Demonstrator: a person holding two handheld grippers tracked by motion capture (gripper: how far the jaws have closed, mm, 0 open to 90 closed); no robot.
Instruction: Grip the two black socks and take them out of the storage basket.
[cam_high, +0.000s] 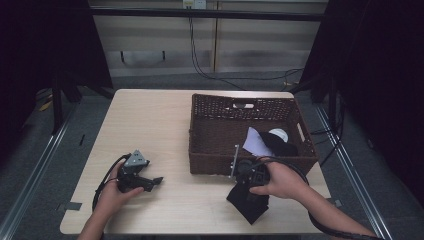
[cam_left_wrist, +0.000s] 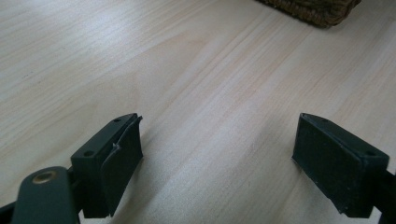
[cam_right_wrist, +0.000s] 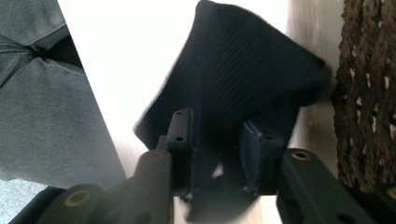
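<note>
**Dark cloth at the front of the basket**

While the left gripper (cam_high: 150, 182) lies low on the table (cam_high: 150, 120), well to the left of the wicker basket (cam_high: 220, 135), its jaws stand spread wide with bare wood between them. In the left gripper view the two black pads (cam_left_wrist: 119, 161) are far apart and a corner of the basket shows at the top edge.

The right gripper (cam_high: 245, 187) sits just in front of the basket's front wall, held in the person's right hand (cam_high: 282, 181). A dark ribbed cloth (cam_high: 248, 202) lies on the table below it, just in front of the basket and near the table's front edge. In the right gripper view a fold of the cloth (cam_right_wrist: 243, 88) runs between the two jaws, which stand somewhat apart; a gap shows beside the fold, so the pads look loose on it rather than pinching it.

Inside the basket, toward its right end, lie a white paper sheet (cam_high: 257, 141), a dark garment (cam_high: 282, 147) and a round white thing (cam_high: 279, 134).
</note>
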